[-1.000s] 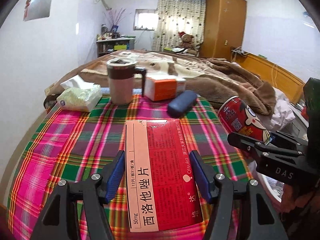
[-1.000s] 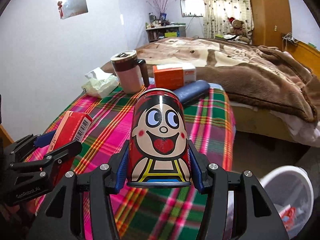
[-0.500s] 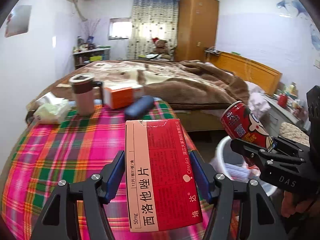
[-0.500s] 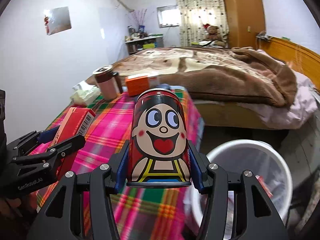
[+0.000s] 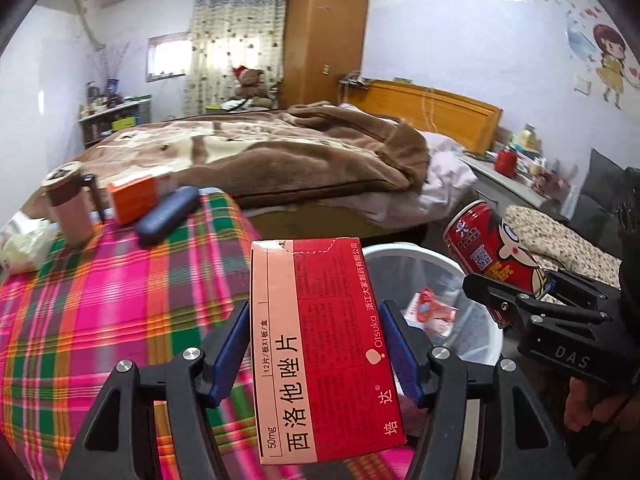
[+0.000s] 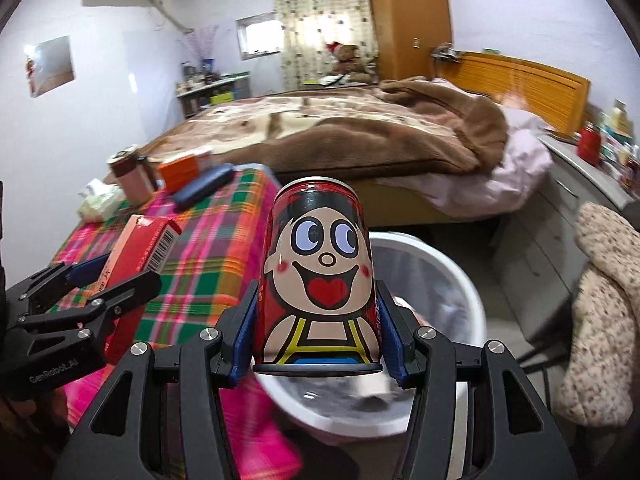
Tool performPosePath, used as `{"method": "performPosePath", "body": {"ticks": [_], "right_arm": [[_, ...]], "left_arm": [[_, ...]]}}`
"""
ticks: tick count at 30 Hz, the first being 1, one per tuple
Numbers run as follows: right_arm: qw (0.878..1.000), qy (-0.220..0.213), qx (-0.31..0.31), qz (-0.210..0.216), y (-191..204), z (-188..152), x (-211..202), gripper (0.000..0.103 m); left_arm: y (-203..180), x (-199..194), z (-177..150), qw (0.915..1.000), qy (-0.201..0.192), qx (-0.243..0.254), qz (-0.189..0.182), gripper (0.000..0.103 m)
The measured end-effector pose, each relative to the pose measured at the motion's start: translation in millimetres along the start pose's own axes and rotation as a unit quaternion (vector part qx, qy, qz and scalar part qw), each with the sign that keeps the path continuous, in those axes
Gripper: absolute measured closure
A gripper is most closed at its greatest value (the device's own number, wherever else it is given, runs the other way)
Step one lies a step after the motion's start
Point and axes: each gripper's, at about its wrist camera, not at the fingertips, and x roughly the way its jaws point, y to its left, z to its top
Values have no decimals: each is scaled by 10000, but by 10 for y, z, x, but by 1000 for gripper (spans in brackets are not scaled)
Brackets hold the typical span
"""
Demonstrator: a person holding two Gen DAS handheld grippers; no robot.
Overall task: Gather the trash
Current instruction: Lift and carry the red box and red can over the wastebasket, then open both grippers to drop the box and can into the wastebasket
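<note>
Bin (image 6: 460, 280) now fills the view at five o'clock of the plaid table (image 5: 100, 300) as both hands swing over, left gripper (image 5: 316, 356) pinching the medicine box (image 5: 320, 344), right gripper (image 6: 316, 336) clamping the cartoon can (image 6: 320, 272), so dropping looks next.

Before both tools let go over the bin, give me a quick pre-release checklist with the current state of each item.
1. Left tool clamped on the red and pink cardboard medicine box: ok.
2. Right tool clamped on the red cartoon-face drink can: ok.
3. Round white plastic bin open, room inside: ok.
4. Can over the bin opening: ok, bin shows directly beneath.
5. Box clear of the pink and green plaid tablecloth and over the bin: cannot tell.
</note>
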Motion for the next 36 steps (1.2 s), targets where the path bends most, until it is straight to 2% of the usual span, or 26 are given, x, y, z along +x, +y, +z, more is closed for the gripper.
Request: {"method": "performPosePath", "body": {"ticks": [10,14,25,27,29,36], "right_arm": [[9974,412,396,-438,-465,-181,236,49],[9962,583,521,-396,-599,-260,321,49],[9930,844,711,-412,-753,-316,517,49],[9929,807,763,-425,-768,-320,517,47],[9935,753,767,-370,-763,-319,491,35],[9942,601,835,-314,-725,-329,389,35]], "left_arm": [[-506,513,-48,9982,386,294,-357,38],[-610,691,-68,9969,534,375,-434,38],[-592,1038,-73,9955,796,261,-444,38],[-586,1055,-80,9955,805,291,-401,37],[-575,1065,-86,9954,824,292,-393,35],[-505,993,-88,9965,760,209,-276,31]]}}
